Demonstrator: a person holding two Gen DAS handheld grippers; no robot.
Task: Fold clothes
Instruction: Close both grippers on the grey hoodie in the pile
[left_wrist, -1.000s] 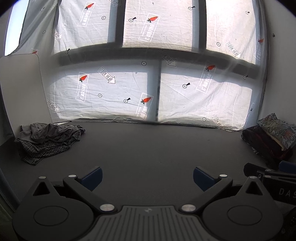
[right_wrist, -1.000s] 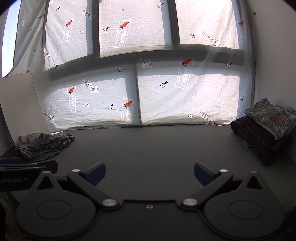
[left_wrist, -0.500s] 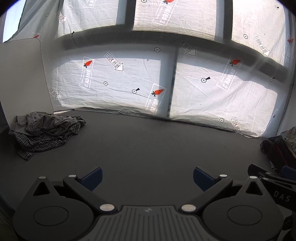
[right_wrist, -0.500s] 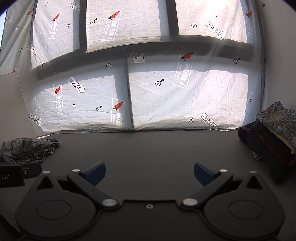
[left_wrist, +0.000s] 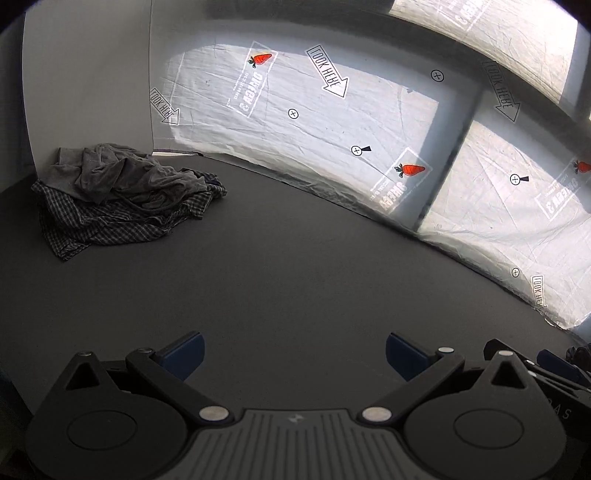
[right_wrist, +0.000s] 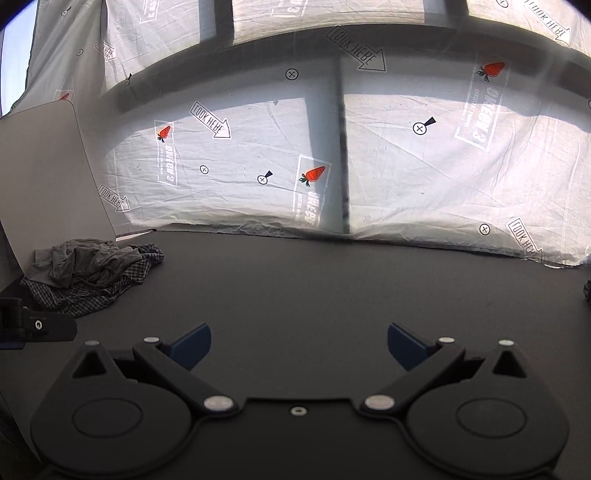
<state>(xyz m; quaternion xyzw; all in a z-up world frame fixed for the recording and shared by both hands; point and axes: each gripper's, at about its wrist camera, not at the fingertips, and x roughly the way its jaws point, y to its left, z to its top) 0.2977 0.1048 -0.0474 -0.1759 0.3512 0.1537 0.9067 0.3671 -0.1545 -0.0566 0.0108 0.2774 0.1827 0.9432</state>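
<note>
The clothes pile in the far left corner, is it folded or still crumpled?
Crumpled: the grey garment lies bunched over the checked shirt.

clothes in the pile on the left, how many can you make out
2: a grey garment crumpled on top and a checked shirt under it, at the table's far left. More may be hidden.

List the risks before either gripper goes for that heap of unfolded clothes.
1. The grey garment lies crumpled on top of the checked shirt; a pinch may lift both together.
2. The heap sits in the corner against the white board, so the open left gripper could bump it.
3. The right gripper is farther off and may cross the left.
</note>
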